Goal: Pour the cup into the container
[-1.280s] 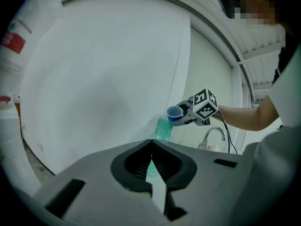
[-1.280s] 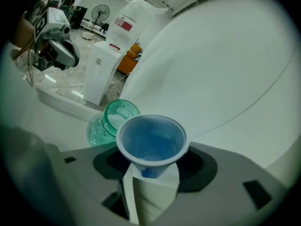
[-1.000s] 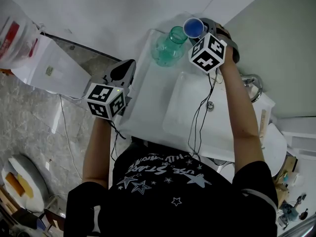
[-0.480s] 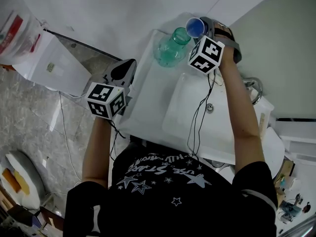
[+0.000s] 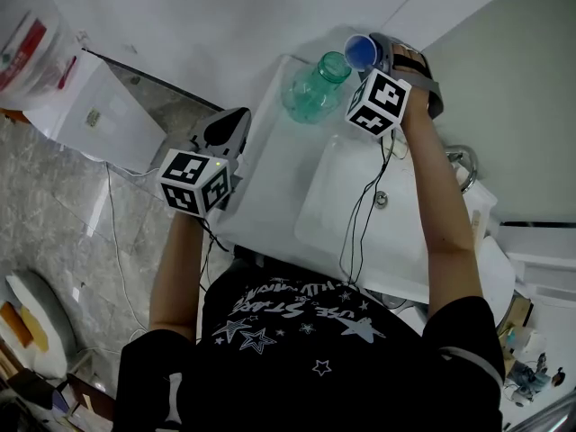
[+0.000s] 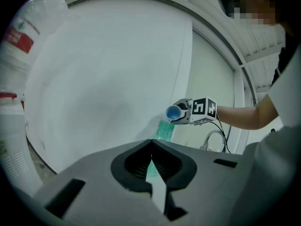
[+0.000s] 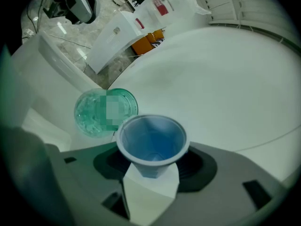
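Cup (image 7: 151, 140), blue, is clamped in the jaws of your right gripper (image 7: 151, 167). It is tipped on its side just above the mouth of the green bottle (image 5: 315, 90). The bottle stands on the white bench (image 5: 270, 187) beside the sink (image 5: 378, 219). Your left gripper (image 6: 151, 154) hangs at the bench edge, jaws together and empty.

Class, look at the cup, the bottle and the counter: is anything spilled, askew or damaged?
Nothing stands out. The blue cup is tipped in the right gripper's jaws near the green bottle's mouth, as pouring needs; the bottle stands upright on the white counter, no spill visible.
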